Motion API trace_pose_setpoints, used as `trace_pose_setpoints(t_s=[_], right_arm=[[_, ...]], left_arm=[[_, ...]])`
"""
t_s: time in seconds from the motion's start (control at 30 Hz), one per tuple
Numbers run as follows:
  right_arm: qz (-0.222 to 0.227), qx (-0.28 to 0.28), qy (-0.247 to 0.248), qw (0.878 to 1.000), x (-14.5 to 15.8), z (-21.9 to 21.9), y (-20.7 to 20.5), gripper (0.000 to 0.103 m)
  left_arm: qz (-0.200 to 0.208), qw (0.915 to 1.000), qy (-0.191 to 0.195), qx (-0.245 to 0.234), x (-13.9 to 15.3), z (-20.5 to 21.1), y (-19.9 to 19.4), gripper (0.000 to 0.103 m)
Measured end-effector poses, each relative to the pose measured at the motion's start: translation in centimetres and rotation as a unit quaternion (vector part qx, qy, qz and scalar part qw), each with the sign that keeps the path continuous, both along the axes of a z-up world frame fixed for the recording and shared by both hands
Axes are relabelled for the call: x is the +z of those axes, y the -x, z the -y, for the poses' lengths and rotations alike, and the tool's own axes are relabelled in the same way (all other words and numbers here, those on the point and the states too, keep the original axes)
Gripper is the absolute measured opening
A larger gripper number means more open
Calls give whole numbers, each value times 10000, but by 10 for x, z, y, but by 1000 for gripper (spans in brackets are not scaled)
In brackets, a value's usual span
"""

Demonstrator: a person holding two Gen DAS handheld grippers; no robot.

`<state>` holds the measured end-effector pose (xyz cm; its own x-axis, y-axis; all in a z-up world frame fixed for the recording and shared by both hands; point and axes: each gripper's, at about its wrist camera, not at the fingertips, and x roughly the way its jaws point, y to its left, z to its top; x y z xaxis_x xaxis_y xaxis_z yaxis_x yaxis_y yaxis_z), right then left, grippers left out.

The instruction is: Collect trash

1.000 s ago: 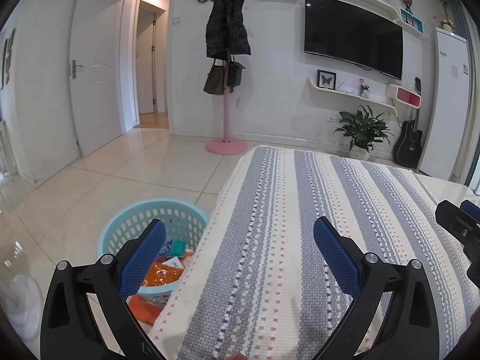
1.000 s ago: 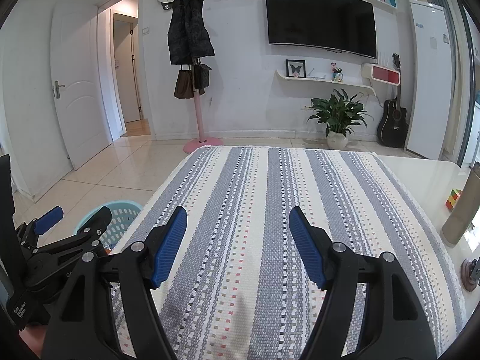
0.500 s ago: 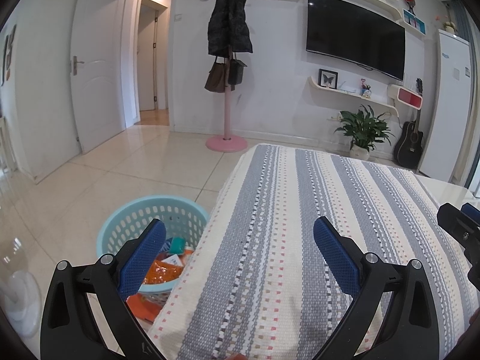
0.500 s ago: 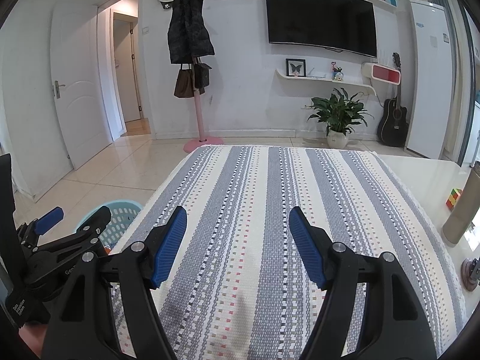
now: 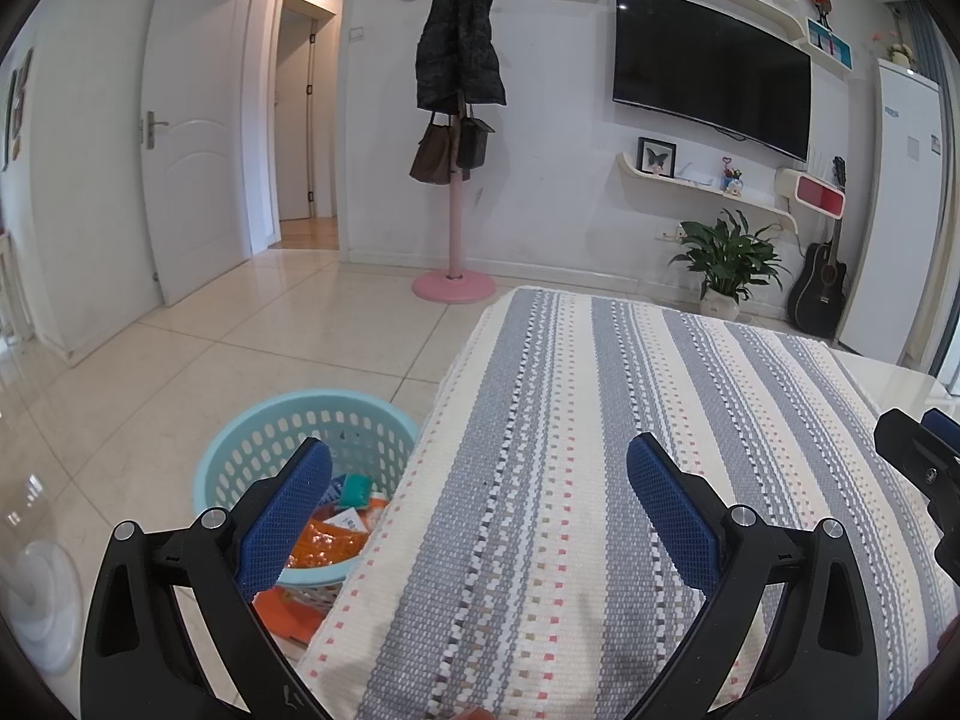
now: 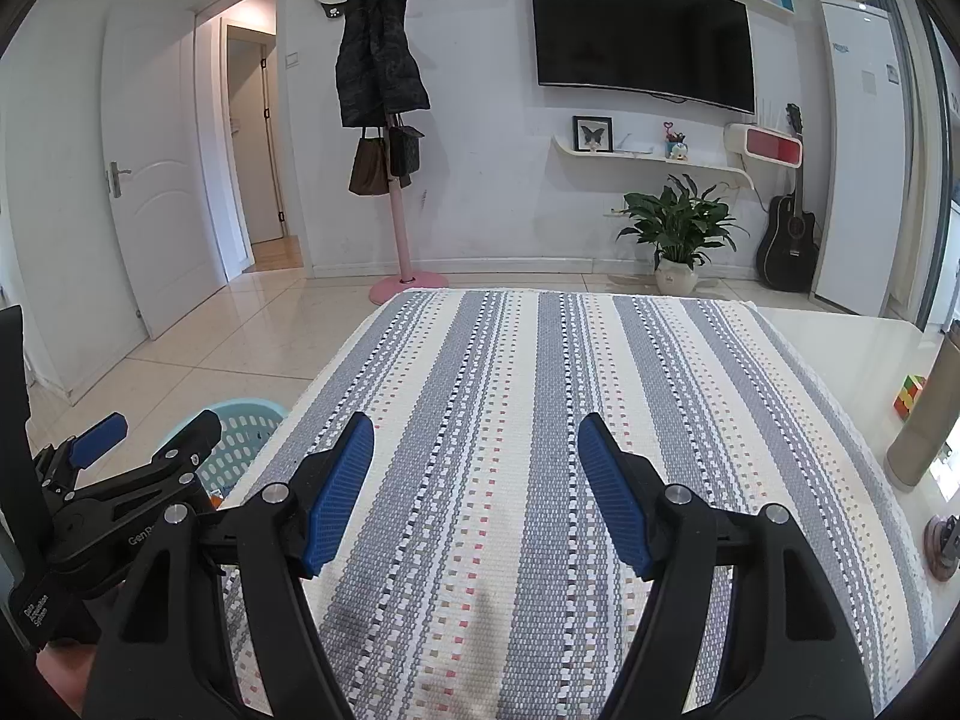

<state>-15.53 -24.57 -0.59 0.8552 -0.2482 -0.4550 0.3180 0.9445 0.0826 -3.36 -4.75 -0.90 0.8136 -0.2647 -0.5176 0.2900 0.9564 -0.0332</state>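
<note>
A light blue perforated basket (image 5: 252,450) stands on the floor at the table's left edge and holds orange wrappers (image 5: 327,546) and a small green item (image 5: 357,487); it also shows in the right wrist view (image 6: 249,420). My left gripper (image 5: 480,510) is open and empty, hovering over the table's left edge beside the basket. My right gripper (image 6: 477,495) is open and empty above the striped tablecloth (image 6: 540,420). The left gripper also shows at the left of the right wrist view (image 6: 144,441).
An orange item (image 5: 288,615) lies on the floor beside the basket. At the table's right edge are a grey cylinder (image 6: 924,420), a coloured cube (image 6: 909,396) and a round brown object (image 6: 943,543). A pink coat stand (image 5: 454,240), plant (image 5: 729,264) and guitar (image 5: 819,285) line the far wall.
Both grippers stay open and nearly still. The left wrist view has shifted very slightly; nothing was picked up or released.
</note>
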Motion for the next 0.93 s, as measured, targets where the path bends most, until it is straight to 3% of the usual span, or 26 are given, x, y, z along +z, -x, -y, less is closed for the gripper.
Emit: trace_pose_setpoints(t_s=[0.6, 0.8, 0.93], right_arm=[[26, -134, 98, 9999, 1, 2, 5, 67], [25, -142, 46, 9999, 1, 4, 6, 67], [9, -113, 71, 9999, 0, 3, 5, 67]], left_arm=[[102, 9999, -56, 82, 0, -3, -3, 96], [-188, 9998, 65, -2, -5, -5, -10, 96], [-147, 9999, 91, 5, -4, -7, -11, 96]])
